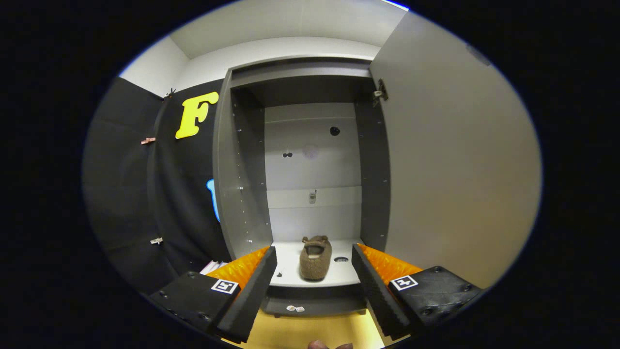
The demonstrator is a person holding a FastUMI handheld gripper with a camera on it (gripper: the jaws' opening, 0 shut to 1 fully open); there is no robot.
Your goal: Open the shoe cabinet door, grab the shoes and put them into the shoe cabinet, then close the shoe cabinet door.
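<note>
**Already inside: the shoe sits dead ahead, the door waits at three o'clock**

Now my gripper (pixel 314 283) stands wide, its two fingers spread and holding nothing. Between them, and beyond their tips at twelve o'clock, I see the brown shoe (pixel 315 258) lying on the pale floor of the shoe cabinet (pixel 310 160). Its long axis runs straight away from me, in line with my fingers, one end near the cabinet's front lip and the other pointing at the back panel. It looks fuzzy and soft, like a slipper, and sits flat.

So I judge the placing step done for this shoe. I see no second shoe, and whether there is one I cannot tell.

What the coming move turns on is the door (pixel 455 160). It stands fully open at my three o'clock, hinged on the cabinet's right wall, its broad inner face turned toward me. To shut it I would have to get to its free edge, near my right finger, and swing it leftward across the opening. The shoe lies well inside the lip, so I expect the door to clear it.
</note>
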